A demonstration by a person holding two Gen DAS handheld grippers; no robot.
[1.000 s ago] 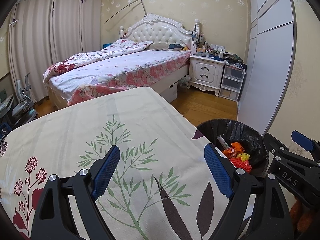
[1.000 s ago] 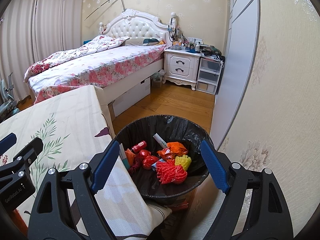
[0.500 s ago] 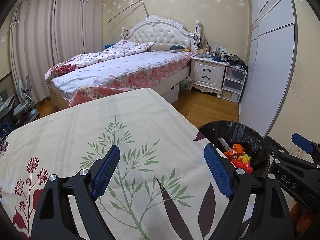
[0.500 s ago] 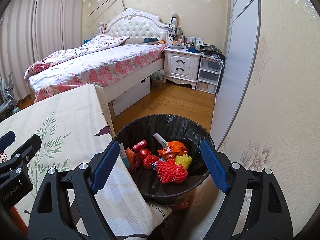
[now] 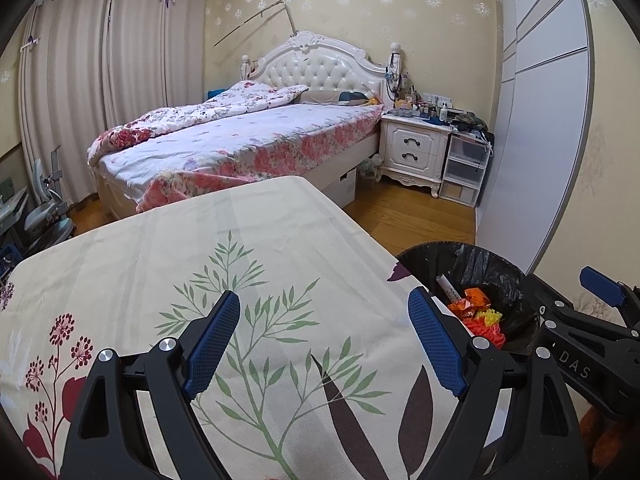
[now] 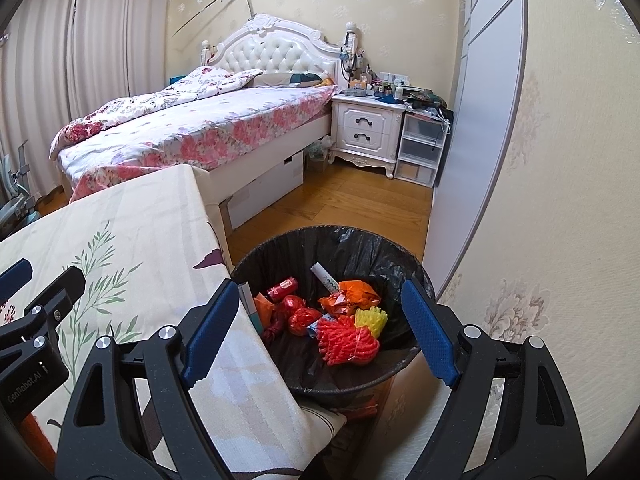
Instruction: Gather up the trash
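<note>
Trash [image 6: 344,320] is lying in the bin [image 6: 404,264] at 12 o'clock of the right gripper [image 6: 322,334], jaws apart and empty; the left gripper [image 5: 326,344], also apart, is hovering over bare tablecloth [image 5: 200,240].

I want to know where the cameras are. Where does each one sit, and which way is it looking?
Left wrist view: sits on the left gripper, looking down over the flowered tablecloth toward the bed; its open blue-padded fingers show, with the right gripper at the side.
Right wrist view: sits on the right gripper, looking down into the black trash bin; its open fingers show, with the left gripper at the edge.
Both show the bed, tablecloth, bin and nightstand.
</note>
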